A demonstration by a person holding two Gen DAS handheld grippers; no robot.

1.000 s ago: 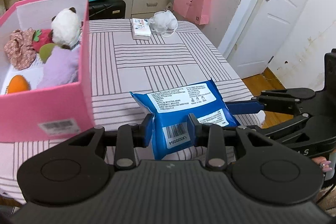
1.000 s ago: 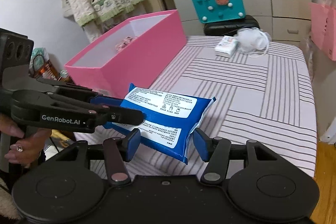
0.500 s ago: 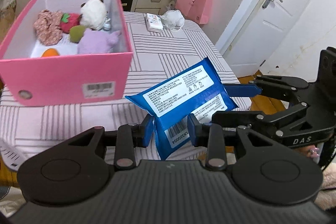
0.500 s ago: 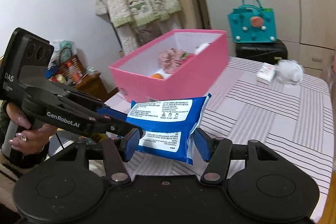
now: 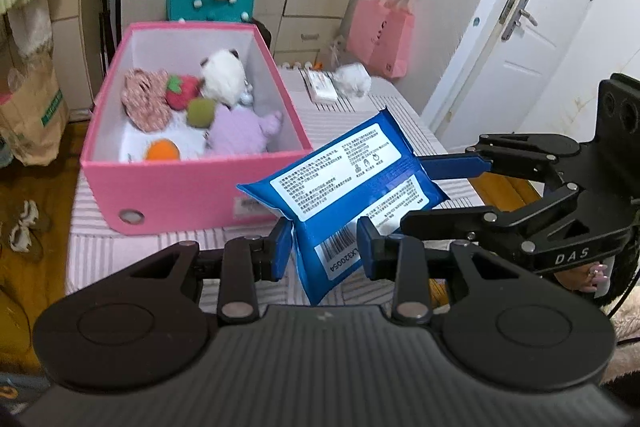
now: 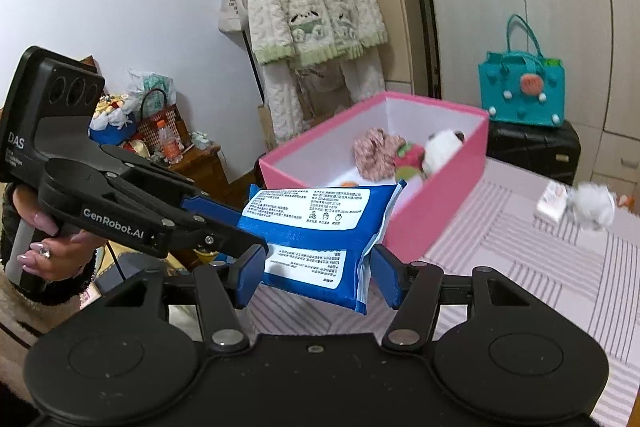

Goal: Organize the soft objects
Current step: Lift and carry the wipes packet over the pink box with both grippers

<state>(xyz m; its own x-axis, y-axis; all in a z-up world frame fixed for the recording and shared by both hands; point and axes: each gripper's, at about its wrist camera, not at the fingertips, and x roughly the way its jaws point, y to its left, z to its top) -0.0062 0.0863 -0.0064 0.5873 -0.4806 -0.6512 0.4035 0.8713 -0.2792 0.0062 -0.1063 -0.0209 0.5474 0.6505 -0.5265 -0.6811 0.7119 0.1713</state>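
A blue wet-wipes pack (image 5: 344, 171) (image 6: 312, 223) hangs in the air just in front of the pink box's near corner, label up. My left gripper (image 5: 324, 251) is shut on its barcode end. My right gripper (image 6: 318, 275) spans the pack's width from the other side, pads against its edges; the left wrist view shows it (image 5: 416, 195) reaching in from the right. The open pink box (image 5: 180, 195) (image 6: 424, 223) holds a white plush (image 5: 222, 75), a purple plush (image 5: 240, 131), a strawberry toy and other soft things.
The box stands on a striped tablecloth (image 5: 120, 259) (image 6: 540, 267). A small tissue pack (image 5: 322, 89) and a white puff (image 5: 354, 81) lie at the table's far end. A hand grips each gripper's handle. Bags, a wardrobe, a door and a hanging robe surround the table.
Both grippers have risen with the wipes pack and drawn back from the table. The pink box now sits lower in both views, so its contents show from above.
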